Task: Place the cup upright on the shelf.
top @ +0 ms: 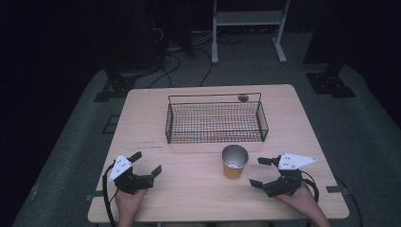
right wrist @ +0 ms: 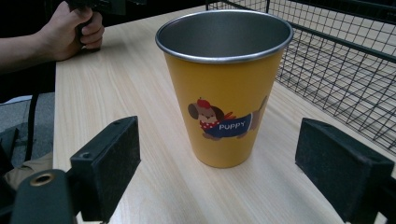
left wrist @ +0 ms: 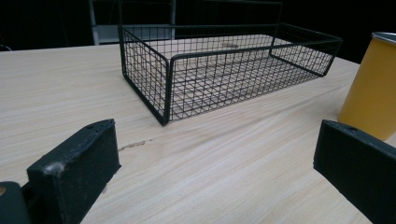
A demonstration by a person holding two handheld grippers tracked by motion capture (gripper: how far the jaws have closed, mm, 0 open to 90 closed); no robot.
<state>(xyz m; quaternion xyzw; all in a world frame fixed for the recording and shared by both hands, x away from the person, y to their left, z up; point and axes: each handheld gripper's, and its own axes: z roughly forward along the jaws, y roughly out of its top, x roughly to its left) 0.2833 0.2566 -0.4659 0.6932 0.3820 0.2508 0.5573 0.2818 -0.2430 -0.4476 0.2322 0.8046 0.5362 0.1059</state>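
A yellow metal cup (top: 234,162) with a cartoon dog and the word PUPPY stands upright on the wooden table (top: 198,198), just in front of a black wire basket (top: 216,118). My right gripper (top: 261,171) is open to the right of the cup, its jaws pointing at it; in the right gripper view the cup (right wrist: 224,88) stands a short way beyond the jaws, untouched. My left gripper (top: 145,162) is open at the table's front left, with nothing between its jaws. From the left gripper view, the basket (left wrist: 224,70) lies ahead and the cup (left wrist: 371,88) at the right edge.
The basket holds nothing. A small dark round thing (top: 243,98) sits on the table behind it. A white frame (top: 249,28) and dark stands rise from the grey floor beyond the table. A hand (right wrist: 74,30) grips the left gripper in the right gripper view.
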